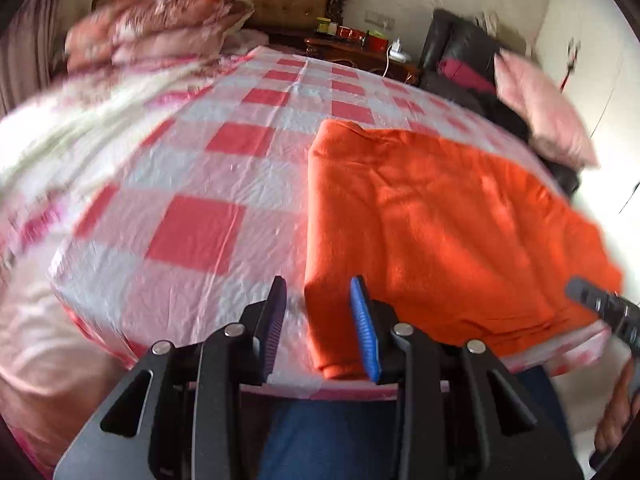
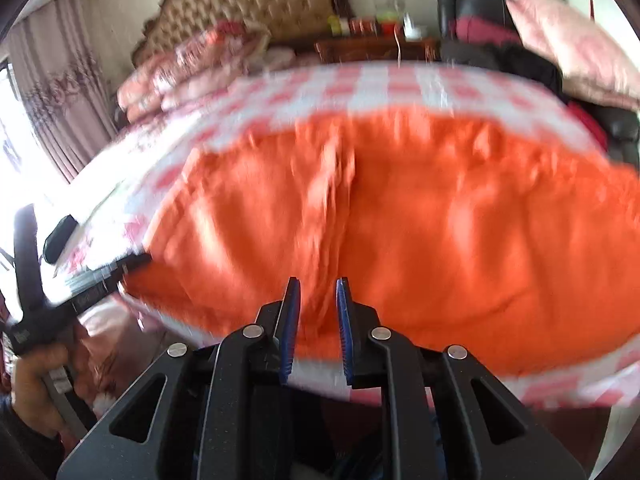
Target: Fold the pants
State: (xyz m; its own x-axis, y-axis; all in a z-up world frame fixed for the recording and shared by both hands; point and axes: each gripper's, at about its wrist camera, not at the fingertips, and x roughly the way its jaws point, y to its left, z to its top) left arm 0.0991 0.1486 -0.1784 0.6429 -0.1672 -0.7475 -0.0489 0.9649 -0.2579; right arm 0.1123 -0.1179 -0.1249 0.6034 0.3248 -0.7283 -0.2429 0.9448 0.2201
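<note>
Pants [image 1: 440,216], bright orange, lie spread flat on the checked bedspread [image 1: 192,216] near the bed's front edge, folded into a broad block with a straight edge on its left side in the left wrist view. That edge runs right down toward the left gripper [image 1: 320,292], and look at this: the corner of the cloth sits between the two fingers, just inside the blue pad [image 1: 366,332] on the right-hand finger. The jaws stand partly apart with a clear gap, and the pads are not pressing on the fabric. Nothing is held there.

Over to the right wrist view, and it is badly blurred. The right gripper [image 2: 318,288] hangs over the near edge of the pants [image 2: 400,220], its jaws only narrowly apart. A slim gap shows between the blue pads, with orange cloth behind them rather than pinched in them, as far as the blur allows.

At the left edge of that view a hand [image 2: 36,384] grips the handle of the other tool, whose tip reaches the left corner of the pants. Farther back sit a tufted headboard [image 2: 256,4], piled floral bedding [image 1: 160,28], a wooden nightstand [image 2: 376,48] with small items on it, and a pink pillow [image 1: 540,108] at the right.
</note>
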